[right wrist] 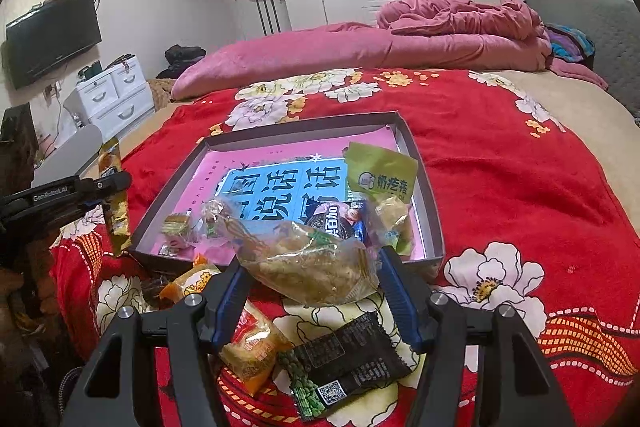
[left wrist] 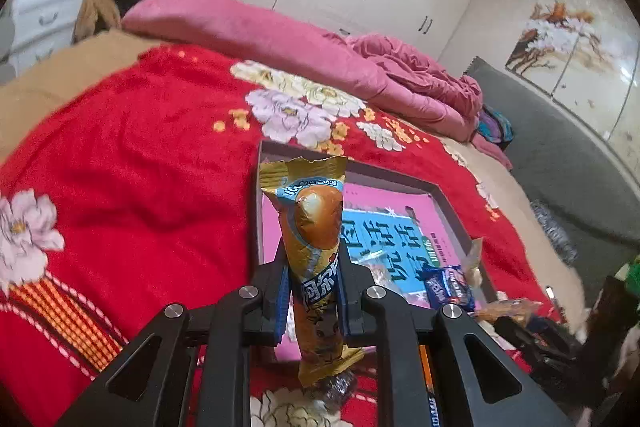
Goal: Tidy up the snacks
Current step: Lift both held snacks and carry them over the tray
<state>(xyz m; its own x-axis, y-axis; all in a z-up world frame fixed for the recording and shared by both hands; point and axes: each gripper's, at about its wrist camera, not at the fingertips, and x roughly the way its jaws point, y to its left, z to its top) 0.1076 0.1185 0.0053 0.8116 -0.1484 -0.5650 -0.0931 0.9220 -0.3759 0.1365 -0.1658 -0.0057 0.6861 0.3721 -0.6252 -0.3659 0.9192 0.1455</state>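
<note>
On the red floral bedspread (right wrist: 500, 187) lies the shallow box (right wrist: 416, 163), a few snacks already at its near edge. The right gripper (right wrist: 310, 279) clamps a clear bag of snacks (right wrist: 308, 267) over that edge. The left gripper (left wrist: 312, 291) is shut on a gold snack stick (left wrist: 316, 251), beside the box's left edge. Both seem mid-delivery; next, lower and release inside.
</note>
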